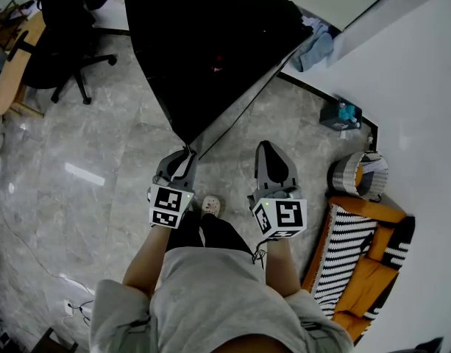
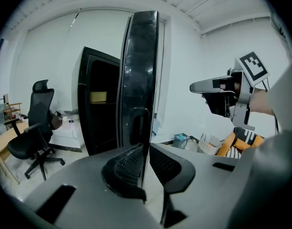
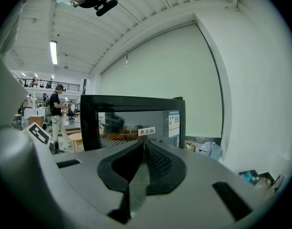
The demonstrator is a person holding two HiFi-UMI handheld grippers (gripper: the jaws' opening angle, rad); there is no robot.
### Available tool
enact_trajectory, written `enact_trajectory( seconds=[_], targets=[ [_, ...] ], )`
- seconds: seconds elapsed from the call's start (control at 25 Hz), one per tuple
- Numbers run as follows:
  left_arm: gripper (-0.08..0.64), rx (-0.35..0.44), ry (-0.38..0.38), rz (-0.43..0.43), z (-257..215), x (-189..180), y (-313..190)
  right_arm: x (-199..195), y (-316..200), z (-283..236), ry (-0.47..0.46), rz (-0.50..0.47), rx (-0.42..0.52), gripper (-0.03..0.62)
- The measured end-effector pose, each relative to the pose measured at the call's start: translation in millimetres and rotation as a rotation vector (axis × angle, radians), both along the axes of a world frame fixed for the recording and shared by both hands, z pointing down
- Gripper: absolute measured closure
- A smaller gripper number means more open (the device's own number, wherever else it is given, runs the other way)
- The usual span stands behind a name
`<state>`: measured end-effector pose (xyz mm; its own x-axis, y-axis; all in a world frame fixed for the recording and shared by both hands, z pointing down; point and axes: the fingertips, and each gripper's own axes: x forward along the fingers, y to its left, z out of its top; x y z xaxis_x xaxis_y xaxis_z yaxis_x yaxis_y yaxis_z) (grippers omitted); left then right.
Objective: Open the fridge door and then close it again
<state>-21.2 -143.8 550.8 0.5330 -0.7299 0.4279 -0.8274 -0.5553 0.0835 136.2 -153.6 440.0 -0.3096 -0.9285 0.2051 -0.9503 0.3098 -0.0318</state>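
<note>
Over grey marble floor [image 1: 100, 160], left gripper [image 2: 146, 149] is clamping the black glass fridge door [image 2: 138, 80] mid-frame by its edge to swing it, right gripper [image 3: 142, 144] idling, jaws together

This looks like an office. A black chair [image 2: 36, 123] on wheels stands by a wood desk [image 1: 12, 68], with more tables [image 3: 75, 136] far back.

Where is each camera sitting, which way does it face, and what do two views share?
Head view: on the person's head, facing down at grey marble floor; torso, forearms, left gripper and right gripper show.
Left gripper view: on the left gripper, facing along jaws shut on the glossy black fridge door, edge-on; right gripper visible.
Right gripper view: on the right gripper, facing that door's glass over shut jaws.
Shared: all see the door.
</note>
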Motion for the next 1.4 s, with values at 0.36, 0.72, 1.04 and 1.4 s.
enact_trajectory(
  seconds=[0.36, 0.72, 1.04, 1.4],
  targets=[
    [0.506, -0.025, 0.022, -0.024, -1, -10, -11, 0, -3, -2, 0.001, -0.004, 0.004, 0.566],
    [0.497, -0.028, 0.035, -0.062, -1, -31, -32, -4, -9, -3, 0.005, -0.004, 0.006, 0.566],
    [0.491, -0.025, 0.021, -0.088, -2, -53, -62, -10, -18, -3, 0.012, -0.002, 0.002, 0.566],
    [0.488, -0.026, 0.009, -0.111, 0, -73, -93, -13, -29, 0, 0.012, 0.007, -0.008, 0.566]
  ],
)
